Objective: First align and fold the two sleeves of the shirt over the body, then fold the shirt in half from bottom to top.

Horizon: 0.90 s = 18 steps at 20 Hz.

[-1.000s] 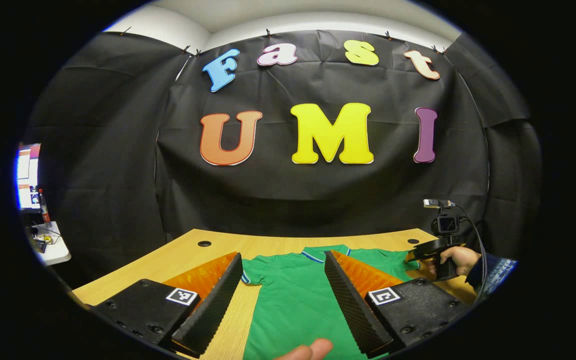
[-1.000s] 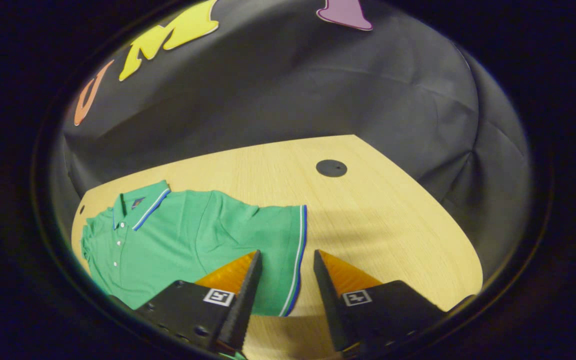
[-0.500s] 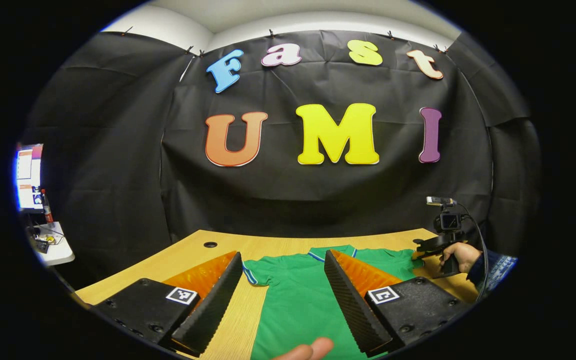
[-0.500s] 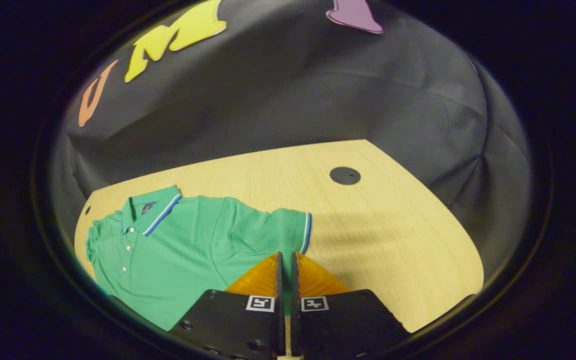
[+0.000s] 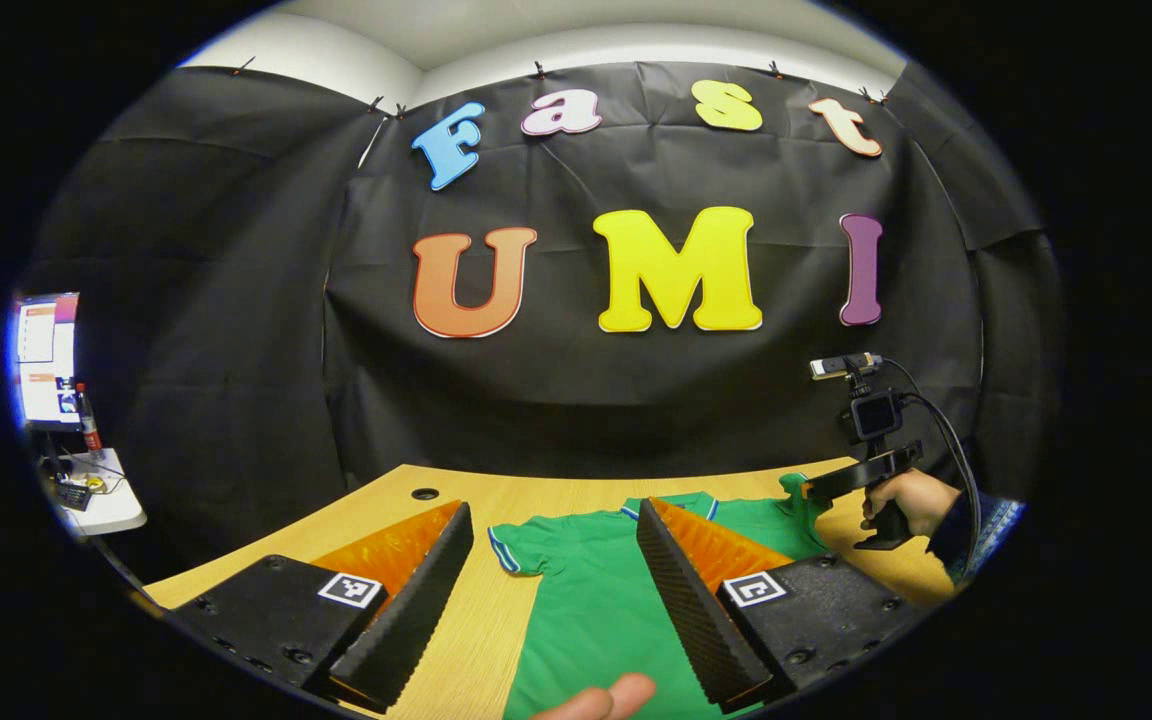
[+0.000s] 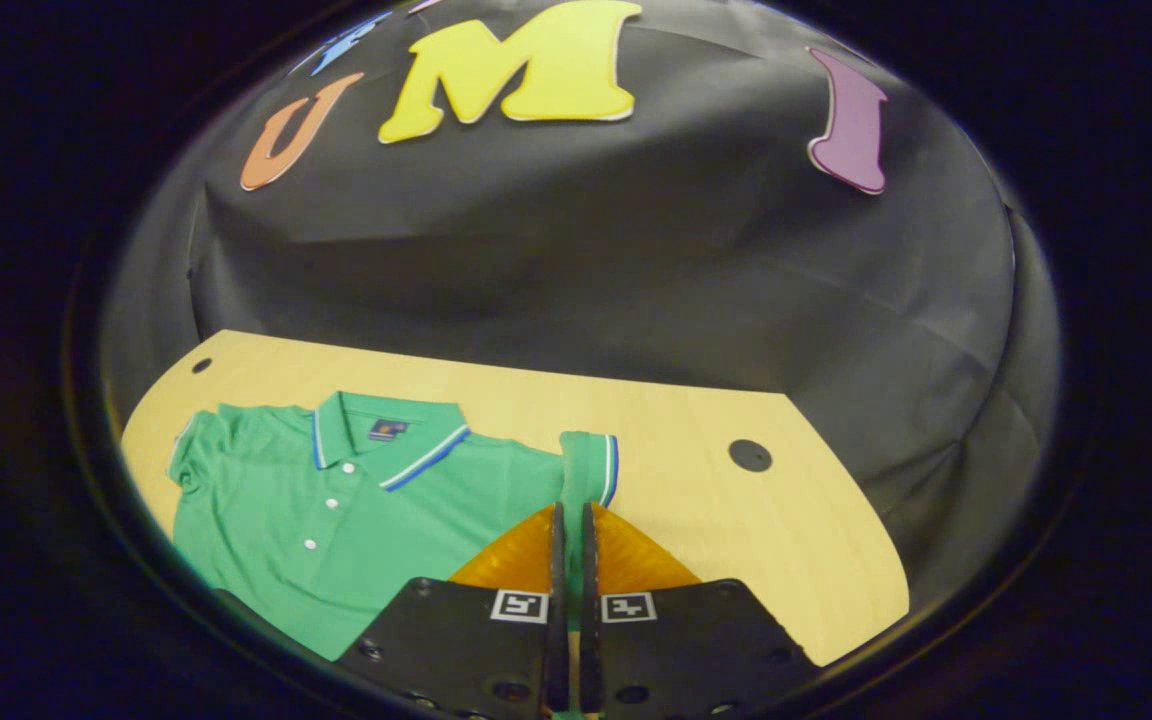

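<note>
The desk carried the green shirt, which lay face up and flat on the wood with its collar toward the booth's back wall. In the right gripper view the body and the far sleeve were spread out, unfolded. The near sleeve stood lifted off the desk in a narrow upright strip, its striped cuff uppermost.

The right hand-held gripper had its fingers pressed together on that sleeve, with green cloth showing in the slit between them. In the left gripper view the same gripper appeared farther off, held by a hand at the shirt's edge.

The left hand-held gripper hovered with its fingers spread wide above the other side of the shirt, holding nothing; that side's sleeve lay between the fingers, flat on the desk.

By my reading the task was at its very start: one sleeve had been picked up but not laid over the body, the other was untouched, and the bottom-to-top fold was yet to come.
</note>
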### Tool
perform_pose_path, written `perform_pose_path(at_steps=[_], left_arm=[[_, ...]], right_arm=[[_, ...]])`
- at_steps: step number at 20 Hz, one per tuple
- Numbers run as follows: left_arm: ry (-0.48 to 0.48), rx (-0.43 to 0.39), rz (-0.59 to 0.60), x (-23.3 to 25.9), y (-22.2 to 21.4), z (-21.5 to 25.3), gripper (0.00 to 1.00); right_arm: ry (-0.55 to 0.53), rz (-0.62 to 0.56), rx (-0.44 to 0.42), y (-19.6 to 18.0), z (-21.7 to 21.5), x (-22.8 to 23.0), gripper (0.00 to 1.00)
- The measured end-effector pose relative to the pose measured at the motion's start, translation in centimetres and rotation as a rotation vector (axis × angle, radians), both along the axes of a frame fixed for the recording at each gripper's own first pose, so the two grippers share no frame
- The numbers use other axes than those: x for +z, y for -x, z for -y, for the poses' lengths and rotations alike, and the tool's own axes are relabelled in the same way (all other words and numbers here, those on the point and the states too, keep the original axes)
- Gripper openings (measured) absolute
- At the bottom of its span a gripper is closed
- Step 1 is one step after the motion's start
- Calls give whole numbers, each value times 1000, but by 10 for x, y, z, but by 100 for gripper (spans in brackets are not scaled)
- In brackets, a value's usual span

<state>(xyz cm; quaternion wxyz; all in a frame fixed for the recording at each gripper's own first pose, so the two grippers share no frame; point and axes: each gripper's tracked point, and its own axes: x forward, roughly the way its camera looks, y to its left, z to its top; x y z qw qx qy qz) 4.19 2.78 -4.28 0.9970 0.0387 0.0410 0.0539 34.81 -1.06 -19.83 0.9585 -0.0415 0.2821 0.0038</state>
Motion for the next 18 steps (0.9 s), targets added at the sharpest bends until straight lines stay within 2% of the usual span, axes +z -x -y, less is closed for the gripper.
perform_pose_path(at_steps=[1, 4, 6, 7, 8, 10, 13, 18], left_arm=[[-4, 2, -4, -1, 0, -1, 100], [-12, 10, -6, 1, -1, -7, 98], [-19, 13, 3, 4, 2, -8, 100], [-20, 15, 8, 4, 2, -9, 100], [-20, 13, 10, 4, 1, -8, 100], [-16, 7, 4, 2, 0, -5, 100], [-8, 20, -17, -5, -2, -6, 100], [-5, 37, -44, -12, -6, -6, 100]], right_arm=[[-16, 7, 12, -1, -15, 1, 2], [-114, 10, 51, 4, -57, -3, 5], [-161, 5, 83, 8, -77, -6, 13], [-159, 22, 91, 9, -81, -4, 20], [-146, 36, 92, 12, -83, 0, 41], [-136, 63, 111, 19, -91, 9, 55], [-138, 103, 134, 36, -94, 28, 97], [-137, 161, 154, 77, -84, 59, 98]])
